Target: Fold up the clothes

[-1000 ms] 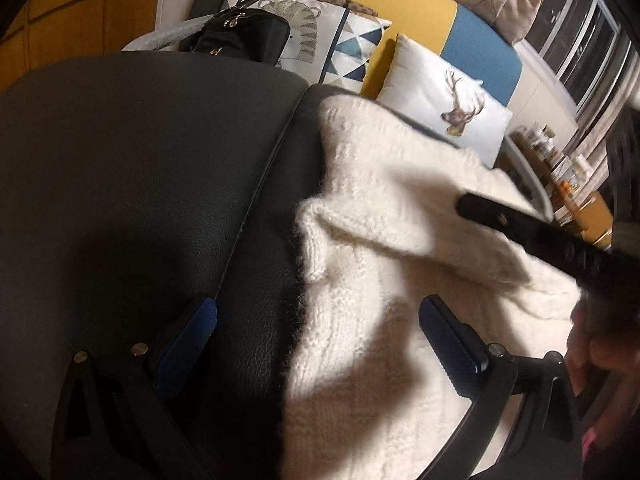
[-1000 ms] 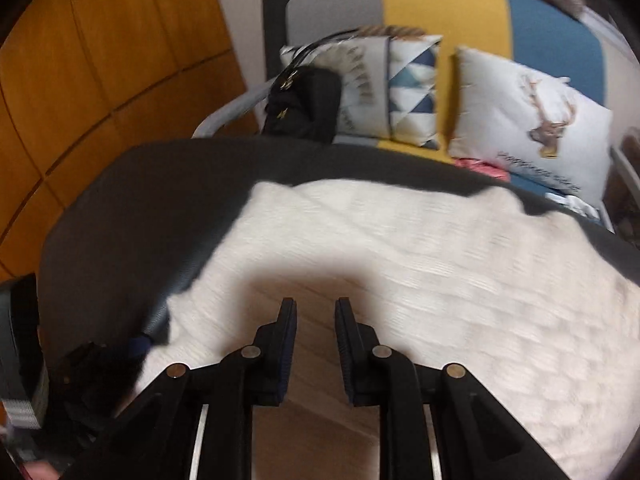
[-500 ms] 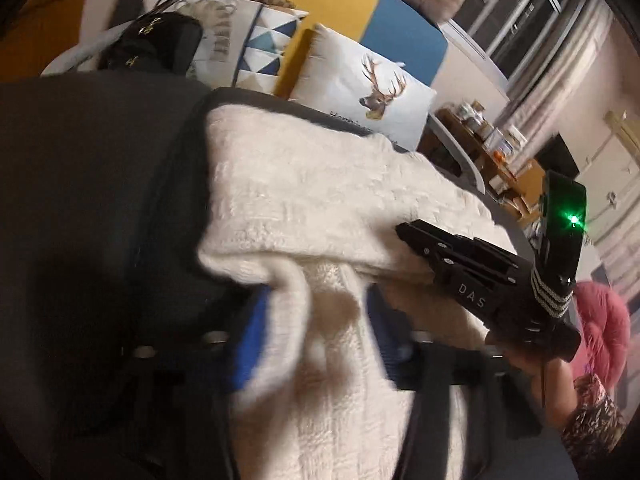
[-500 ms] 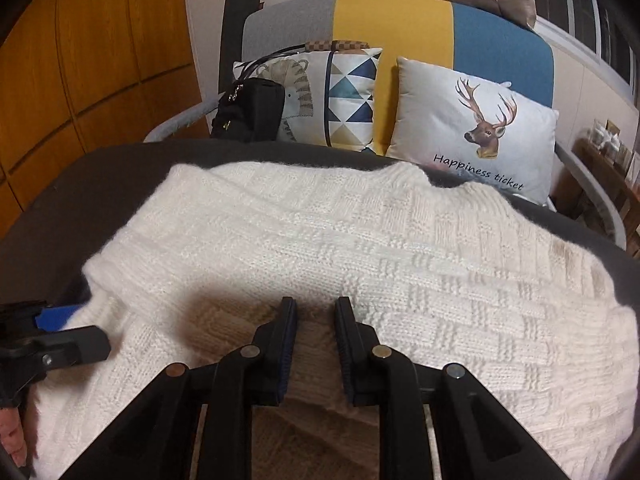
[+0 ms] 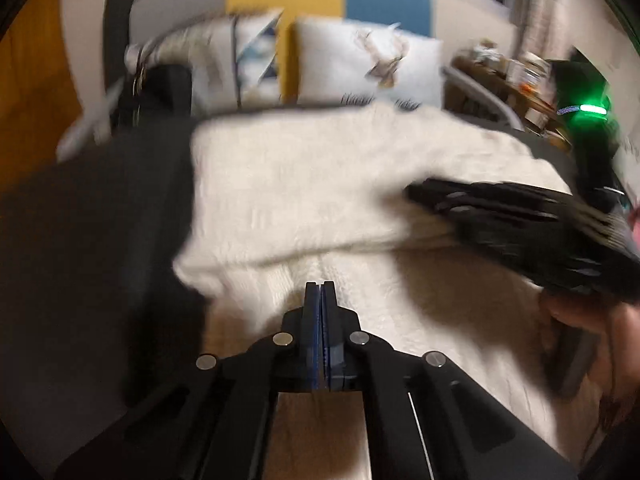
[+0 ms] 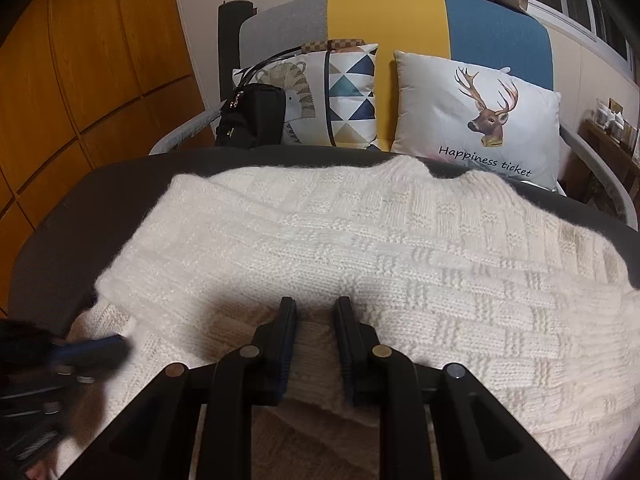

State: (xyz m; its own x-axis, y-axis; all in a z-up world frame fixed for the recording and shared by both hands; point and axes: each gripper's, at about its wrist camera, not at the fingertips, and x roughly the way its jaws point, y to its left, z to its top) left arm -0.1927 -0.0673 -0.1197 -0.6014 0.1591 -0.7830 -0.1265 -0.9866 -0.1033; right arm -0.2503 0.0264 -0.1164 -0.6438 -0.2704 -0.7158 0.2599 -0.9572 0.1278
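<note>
Cream knit sweater (image 6: 360,248) lies spread across the dark tabletop (image 6: 52,232), its long axis running nine to three in the right wrist view, a folded-over layer with its edge facing the person.

Left gripper (image 5: 320,292): jaws fully together, blue pads touching. No knit shows between them in its own blurred view; the tips sit over the lower layer, with the fold edge just beyond at twelve o'clock.

Right gripper (image 6: 316,308): jaws part-way open with sweater fabric bunched in the gap. Whether the pads actually press on it, I cannot tell.

In the right wrist view the left gripper sits down at eight o'clock, by the sweater's left edge; the right one is mid-garment. My read: the next fold turns on that near edge, and both jaws are right beside it, the left nearer the corner.

Writing: the deer cushion (image 6: 476,120) on the sofa (image 6: 384,16) at twelve o'clock reads "Happiness ticket". Nothing else legible.
</note>
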